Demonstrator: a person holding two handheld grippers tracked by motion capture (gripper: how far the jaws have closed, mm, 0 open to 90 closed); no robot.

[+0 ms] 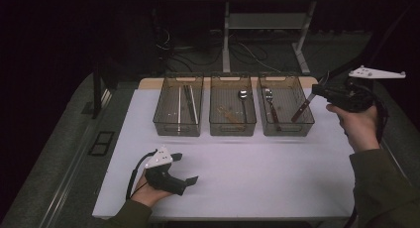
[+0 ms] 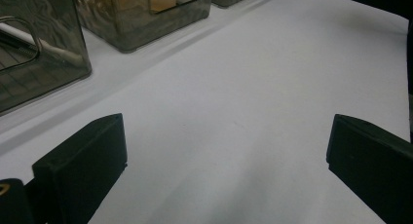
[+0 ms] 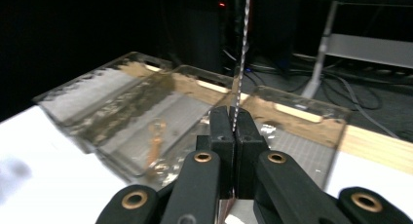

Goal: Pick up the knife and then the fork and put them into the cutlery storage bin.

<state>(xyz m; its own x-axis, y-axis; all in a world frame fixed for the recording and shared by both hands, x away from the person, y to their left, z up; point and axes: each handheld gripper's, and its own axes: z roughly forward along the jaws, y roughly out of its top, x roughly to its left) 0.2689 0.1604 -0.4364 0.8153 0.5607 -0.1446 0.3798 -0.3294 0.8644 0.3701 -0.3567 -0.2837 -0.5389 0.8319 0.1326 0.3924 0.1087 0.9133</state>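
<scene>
The right gripper (image 1: pixel 317 91) is held above the table's far right corner, its jaws clamped on a knife (image 1: pixel 302 109). In the high view the knife's dark handle slants down from the jaws toward the right bin (image 1: pixel 286 130), over that bin's right edge. In the right gripper view the thin blade (image 3: pixel 242 48) rises straight up from between the closed black pads (image 3: pixel 221 131), seen edge-on.

The left gripper (image 1: pixel 187 169) rests low on the near left part of the white tabletop (image 1: pixel 257 173), well apart from the right gripper, with a grey three-cornered plate on top. Its jaws stand wide apart with bare white surface between them, as the left gripper view shows.

Beyond both grippers, three clear smoky plastic bins sit side by side along the far edge of the table. The left bin (image 1: pixel 158 114) holds long thin sticks, likely chopsticks. The middle bin (image 1: pixel 233 130) holds a spoon (image 1: pixel 242 96) and a pale wooden piece. The right bin, just beside the knife, holds a fork (image 1: pixel 270 101).

The tabletop is a white sheet over a light wooden board, whose edge shows behind the bins. The room around is dark; behind the table a grey floor carries loose cables (image 1: pixel 247 52) and the legs of another desk (image 1: pixel 226 37).
</scene>
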